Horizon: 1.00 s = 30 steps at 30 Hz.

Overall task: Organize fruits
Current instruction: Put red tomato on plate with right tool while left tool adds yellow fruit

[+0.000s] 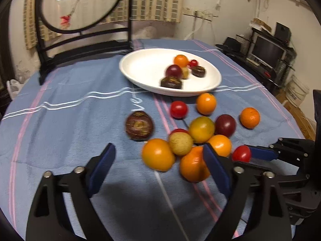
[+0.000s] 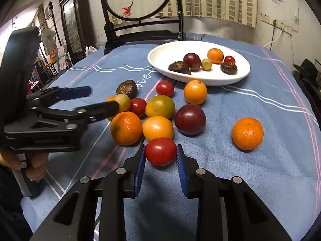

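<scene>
A white plate (image 1: 130, 68) (image 2: 158, 60) at the back of the blue cloth holds several fruits. In front of it lie loose oranges, red tomatoes, dark plums and a brown mangosteen (image 1: 139, 125) (image 2: 127, 88). My left gripper (image 1: 158, 152) (image 2: 103, 98) stands open around an orange fruit (image 1: 157, 154) at the near left of the pile; its pads do not press on it. My right gripper (image 2: 161, 149) (image 1: 243, 154) is shut on a red cherry tomato (image 2: 160, 151) (image 1: 241, 153) that rests on the cloth at the near edge of the pile.
A dark wooden stand with a round embroidered panel (image 1: 80, 40) (image 2: 140, 34) stands on the table behind the plate. A lone orange (image 2: 247, 133) (image 1: 249, 118) lies to the right. A person's hand (image 2: 34, 166) grips the left gripper's handle. Past the table's right edge is a TV shelf (image 1: 266, 50).
</scene>
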Available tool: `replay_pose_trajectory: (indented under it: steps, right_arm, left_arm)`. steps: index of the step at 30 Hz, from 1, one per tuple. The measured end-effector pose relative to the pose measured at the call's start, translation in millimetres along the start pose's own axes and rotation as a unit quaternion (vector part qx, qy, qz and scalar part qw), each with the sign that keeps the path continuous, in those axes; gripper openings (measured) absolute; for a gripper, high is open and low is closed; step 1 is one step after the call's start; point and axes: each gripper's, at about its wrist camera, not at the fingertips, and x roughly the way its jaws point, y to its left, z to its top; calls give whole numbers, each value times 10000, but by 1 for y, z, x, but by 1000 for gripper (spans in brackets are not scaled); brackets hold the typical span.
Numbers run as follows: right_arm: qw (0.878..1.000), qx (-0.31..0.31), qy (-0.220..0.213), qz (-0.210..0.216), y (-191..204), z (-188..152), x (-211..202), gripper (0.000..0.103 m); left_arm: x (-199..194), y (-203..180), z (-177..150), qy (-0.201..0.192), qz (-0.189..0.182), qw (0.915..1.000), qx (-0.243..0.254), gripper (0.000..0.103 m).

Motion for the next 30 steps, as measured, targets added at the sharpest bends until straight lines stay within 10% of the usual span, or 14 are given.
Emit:
replay_pose_trajectory:
  steps: [10,12,30]
  right_arm:
    - [10000,-58,-50,-19,3,-1,-4,31]
    - [10000,-54,-42,-16,3,-1,-4,31]
    - [10000,-73,-26,-1,3,0,-3,31]
  left_arm:
    - [14,-25,3,-178,83,9990,389,60]
    - [14,-23,5,-231,172,9990,356,40]
    - [9,-24,0,-293,-76,9987,421,25]
